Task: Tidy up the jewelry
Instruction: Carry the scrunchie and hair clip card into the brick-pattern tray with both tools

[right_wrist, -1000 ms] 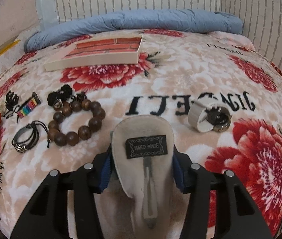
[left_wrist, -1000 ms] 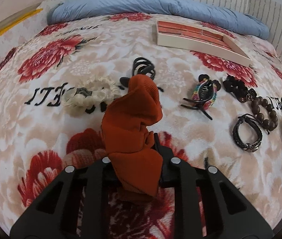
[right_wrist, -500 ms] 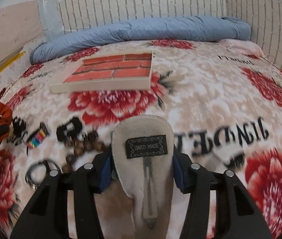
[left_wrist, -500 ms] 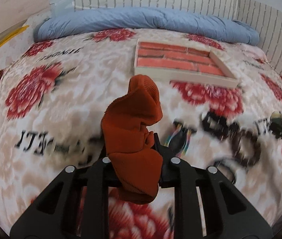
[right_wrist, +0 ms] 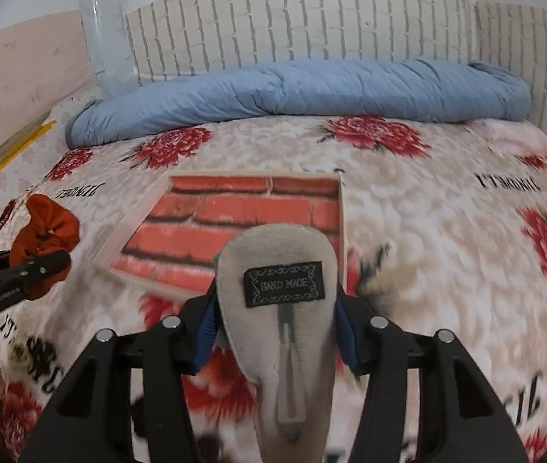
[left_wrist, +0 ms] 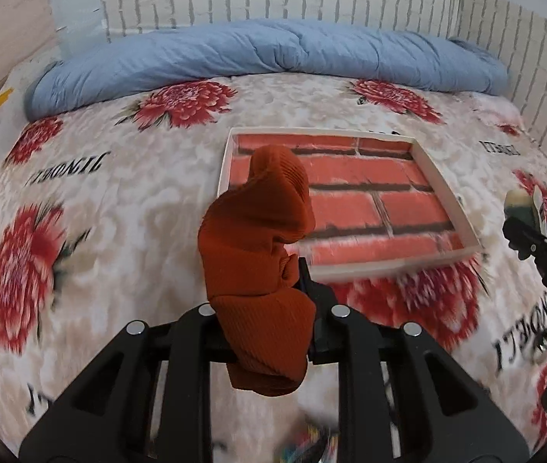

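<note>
The left gripper (left_wrist: 269, 293) is squeezing a rust-orange scrunchie (left_wrist: 262, 239), which bunches up between its fingers. The right gripper (right_wrist: 277, 308) is clamped on a beige felt hair clip (right_wrist: 279, 270) with a little black tag that reads HAND MADE. Both are up in the air above the flowery blanket (left_wrist: 127, 208). Just ahead of them lies a shallow white tray (left_wrist: 443, 181) with a red brick pattern inside. A rolled blue quilt (right_wrist: 312, 88) sits at the far end by the wall.
</note>
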A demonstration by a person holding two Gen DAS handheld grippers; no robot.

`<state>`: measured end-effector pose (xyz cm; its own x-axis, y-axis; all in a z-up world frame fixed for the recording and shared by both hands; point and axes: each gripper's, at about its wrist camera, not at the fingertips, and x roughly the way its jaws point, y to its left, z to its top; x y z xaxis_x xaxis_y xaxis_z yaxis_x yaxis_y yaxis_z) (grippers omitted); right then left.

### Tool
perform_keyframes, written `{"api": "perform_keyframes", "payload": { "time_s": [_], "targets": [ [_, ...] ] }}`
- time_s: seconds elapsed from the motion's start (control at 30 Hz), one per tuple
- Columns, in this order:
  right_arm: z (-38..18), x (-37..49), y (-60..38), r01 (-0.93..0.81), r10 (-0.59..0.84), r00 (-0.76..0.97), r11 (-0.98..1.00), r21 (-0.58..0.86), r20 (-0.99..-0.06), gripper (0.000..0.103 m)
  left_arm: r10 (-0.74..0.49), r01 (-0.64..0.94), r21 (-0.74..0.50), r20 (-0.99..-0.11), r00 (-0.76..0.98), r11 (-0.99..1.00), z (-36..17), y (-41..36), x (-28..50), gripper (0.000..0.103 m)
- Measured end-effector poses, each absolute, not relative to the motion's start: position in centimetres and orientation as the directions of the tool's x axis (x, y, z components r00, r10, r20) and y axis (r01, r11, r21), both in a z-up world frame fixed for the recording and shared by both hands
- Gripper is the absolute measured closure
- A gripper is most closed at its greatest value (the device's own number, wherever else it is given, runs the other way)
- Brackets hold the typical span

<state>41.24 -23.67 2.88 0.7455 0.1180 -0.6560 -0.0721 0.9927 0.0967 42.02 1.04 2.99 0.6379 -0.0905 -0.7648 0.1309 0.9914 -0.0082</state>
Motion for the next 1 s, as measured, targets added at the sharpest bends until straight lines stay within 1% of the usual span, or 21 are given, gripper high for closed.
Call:
{"api": "perform_keyframes", "payload": {
  "time_s": [0.23, 0.33, 0.5, 0.57, 0.73, 0.9, 1.0],
  "targets": [
    [0.6, 49.2, -23.5, -0.036, 0.086, 0.705, 0.996, 0.086, -0.704, 0.052, -0.058, 0.122, 0.022, -0.789, 0.611, 0.992, 1.2, -0.6, 50.1, 0.082],
    [-0.7, 52.6, -23.8, -0.004, 0.076, 0.678, 0.995, 0.099, -0.731, 0.052, -0.052, 0.088, 0.001, -0.807, 0.588, 0.996, 0.0, -0.3, 53.8, 0.082],
    [-2.7, 57.6, -23.8, 0.023, 0.036, 0.639, 0.997, 0.067, -0.769, 0.052, -0.019, 0.054, 0.013, -0.830, 0.558, 0.998, -2.1, -0.1, 58.3, 0.082],
    [-3.8, 59.6, -23.8, 0.030, 0.033, 0.603, 0.997, 0.064, -0.797, 0.052, -0.006, 0.049, 0.024, -0.836, 0.549, 0.999, -2.8, -0.1, 59.6, 0.082],
    [-4.4, 62.4, -23.9, 0.061, 0.011, 0.589, 0.996, 0.058, -0.808, 0.052, -0.016, 0.045, 0.008, -0.862, 0.507, 0.999, -3.9, -0.2, 62.7, 0.081],
    [-5.4, 64.4, -23.8, 0.079, 0.023, 0.549, 0.994, 0.079, -0.836, 0.051, 0.018, 0.085, 0.070, -0.866, 0.499, 0.994, -4.3, -1.6, 64.8, 0.081],
    [-6.1, 64.9, -23.4, 0.086, -0.002, 0.539, 0.995, 0.054, -0.842, 0.051, 0.004, 0.086, 0.052, -0.877, 0.480, 0.995, -4.5, -2.0, 65.6, 0.081]
  ]
}}
